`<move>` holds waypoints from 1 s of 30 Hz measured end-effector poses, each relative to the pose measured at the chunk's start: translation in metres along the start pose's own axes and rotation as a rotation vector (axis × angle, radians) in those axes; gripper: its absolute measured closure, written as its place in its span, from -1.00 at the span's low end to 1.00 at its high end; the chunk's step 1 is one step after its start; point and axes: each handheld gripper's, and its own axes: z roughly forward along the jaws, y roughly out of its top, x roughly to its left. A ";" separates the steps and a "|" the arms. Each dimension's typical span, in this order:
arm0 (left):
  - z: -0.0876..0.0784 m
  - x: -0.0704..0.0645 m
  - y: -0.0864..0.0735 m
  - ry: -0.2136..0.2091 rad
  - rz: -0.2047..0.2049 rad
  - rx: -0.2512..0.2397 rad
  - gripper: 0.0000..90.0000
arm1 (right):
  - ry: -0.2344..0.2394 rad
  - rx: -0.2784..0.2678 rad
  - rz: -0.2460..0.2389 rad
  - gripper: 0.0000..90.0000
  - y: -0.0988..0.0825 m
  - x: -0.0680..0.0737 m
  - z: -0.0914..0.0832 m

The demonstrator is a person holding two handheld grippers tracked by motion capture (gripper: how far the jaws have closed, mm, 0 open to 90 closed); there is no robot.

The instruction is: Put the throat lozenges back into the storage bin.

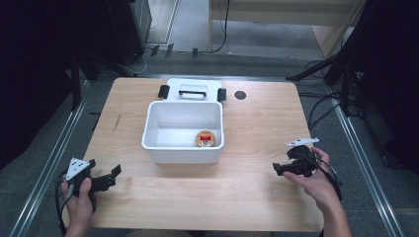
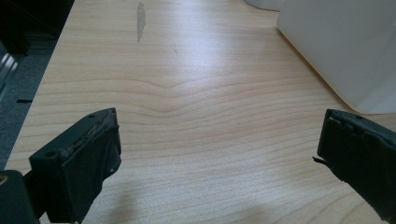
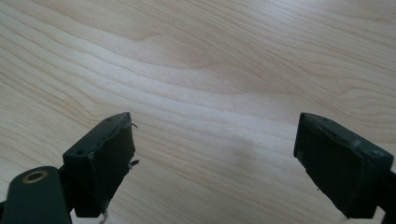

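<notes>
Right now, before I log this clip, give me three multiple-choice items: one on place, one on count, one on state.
1. Where is the small round item?
A. inside the white bin
B. on the lid
C. on the bare table

2. How many black latches sit on the lid?
A. one
B. two
C. four

3. How do the right gripper jaws stand?
A. clamped on the bin
B. apart, nothing between
C. holding the lid

Key: 1 A, it lies on the bin's floor; 2 B, one at each end; 3 B, bare wood shows between them.
</notes>
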 end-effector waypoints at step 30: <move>0.000 0.000 0.000 0.006 0.001 -0.003 -1.00 | -0.081 -0.180 0.185 -0.68 -0.084 -0.022 -0.010</move>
